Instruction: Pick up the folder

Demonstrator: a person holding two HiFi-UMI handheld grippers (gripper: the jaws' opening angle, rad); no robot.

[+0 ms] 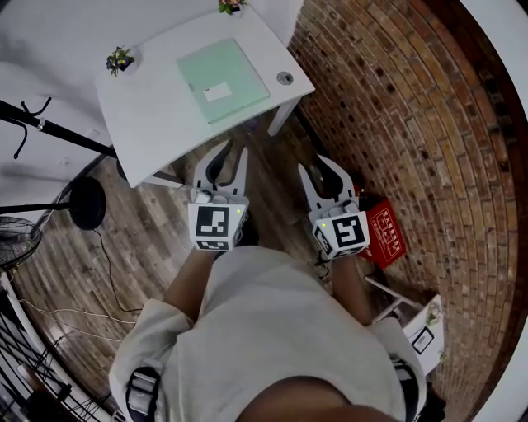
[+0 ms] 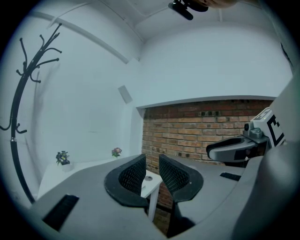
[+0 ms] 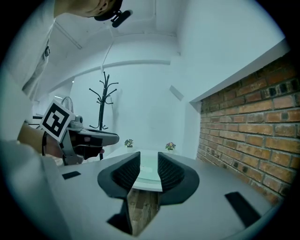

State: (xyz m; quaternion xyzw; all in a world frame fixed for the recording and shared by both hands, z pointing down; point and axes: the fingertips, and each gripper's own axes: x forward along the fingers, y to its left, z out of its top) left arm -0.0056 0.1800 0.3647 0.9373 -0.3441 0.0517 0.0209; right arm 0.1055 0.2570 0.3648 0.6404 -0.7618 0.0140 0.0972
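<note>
A pale green folder [image 1: 223, 78] with a white label lies flat on the white table [image 1: 157, 115] ahead of me. Both grippers hang over the wooden floor short of the table's near edge, apart from the folder. My left gripper [image 1: 229, 158] points at the table's front; its jaws [image 2: 152, 165] stand a little apart with nothing between them. My right gripper [image 1: 324, 171] is to the right of the table's corner, open [image 3: 148, 159] and empty; past its jaws I see the folder [image 3: 146, 172] on the tabletop.
Two small potted plants [image 1: 120, 59] [image 1: 232, 6] and a round disc [image 1: 285, 78] share the table. A brick wall [image 1: 412, 107] runs along the right, with a red box [image 1: 384, 231] on the floor beside it. A coat stand [image 3: 105, 101] and its base [image 1: 87, 202] are at the left.
</note>
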